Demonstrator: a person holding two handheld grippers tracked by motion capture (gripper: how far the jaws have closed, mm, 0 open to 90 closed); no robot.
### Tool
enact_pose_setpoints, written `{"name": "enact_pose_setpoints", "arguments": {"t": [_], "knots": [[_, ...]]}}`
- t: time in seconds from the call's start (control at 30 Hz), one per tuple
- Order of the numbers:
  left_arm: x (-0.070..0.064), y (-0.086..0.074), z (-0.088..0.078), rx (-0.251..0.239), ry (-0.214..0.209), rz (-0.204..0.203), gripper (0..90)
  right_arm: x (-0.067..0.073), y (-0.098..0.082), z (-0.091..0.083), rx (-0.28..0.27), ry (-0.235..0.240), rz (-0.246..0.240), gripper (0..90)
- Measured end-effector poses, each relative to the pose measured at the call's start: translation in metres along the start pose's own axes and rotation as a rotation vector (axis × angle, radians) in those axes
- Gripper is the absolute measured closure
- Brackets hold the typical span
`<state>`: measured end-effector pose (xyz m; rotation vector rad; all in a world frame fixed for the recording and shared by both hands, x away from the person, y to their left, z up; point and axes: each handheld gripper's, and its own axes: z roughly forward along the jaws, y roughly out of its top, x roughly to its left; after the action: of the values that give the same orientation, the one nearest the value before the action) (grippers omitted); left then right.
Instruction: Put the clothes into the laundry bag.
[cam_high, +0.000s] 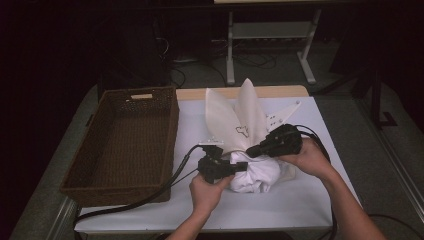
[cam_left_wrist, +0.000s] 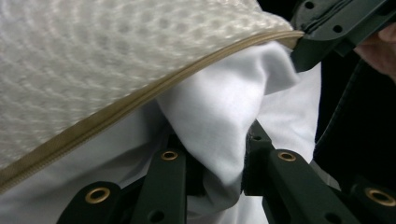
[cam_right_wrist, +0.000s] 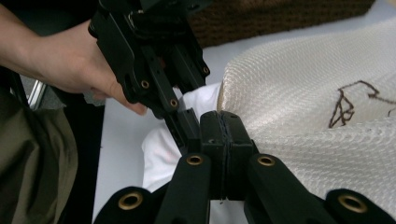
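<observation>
On the white table (cam_high: 300, 200), white cloth (cam_left_wrist: 219, 116) is being pinched by the left gripper (cam_left_wrist: 223, 154) while the mesh bag's (cam_right_wrist: 317, 93) edge is being clamped by the right gripper (cam_right_wrist: 223, 128); the cloth may be snagged by the zip.

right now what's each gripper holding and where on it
Left gripper pinches a bunched fold of the white cloth sticking out of the mesh bag. Right gripper is clamped on the mesh bag's zipper edge at the opening.

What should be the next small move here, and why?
Probably push the white cloth deeper into the mesh bag. The left gripper pinches a fold of cloth just under the zipper edge, while the right gripper holds the bag's edge, and much cloth is outside.
</observation>
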<state>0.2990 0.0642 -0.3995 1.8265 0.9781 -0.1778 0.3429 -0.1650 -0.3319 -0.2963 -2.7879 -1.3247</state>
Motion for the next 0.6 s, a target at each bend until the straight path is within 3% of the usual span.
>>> {"name": "enact_pose_setpoints", "arguments": {"t": [0.17,0.23,0.33,0.4,0.5,0.6], "knots": [[0.003,0.004,0.001,0.013,0.013,0.004,74.8,0.008,0.003,-0.004,0.005,-0.007,-0.019,89.1],[0.012,0.003,0.008,0.023,0.051,0.004,74.7,0.005,0.001,-0.002,0.026,-0.008,-0.013,89.1],[0.028,0.002,0.019,0.033,0.072,-0.037,74.1,-0.001,-0.006,0.004,0.056,-0.029,0.009,89.1],[0.031,0.003,0.022,0.038,0.061,-0.057,73.3,-0.007,-0.012,0.009,0.084,-0.054,0.022,89.0],[0.030,0.005,0.019,0.070,0.041,-0.049,70.3,-0.018,-0.021,0.013,0.115,-0.071,0.067,89.0],[0.027,0.004,0.013,0.103,0.040,-0.039,65.0,-0.024,-0.026,0.016,0.119,-0.055,0.090,88.9]]}}
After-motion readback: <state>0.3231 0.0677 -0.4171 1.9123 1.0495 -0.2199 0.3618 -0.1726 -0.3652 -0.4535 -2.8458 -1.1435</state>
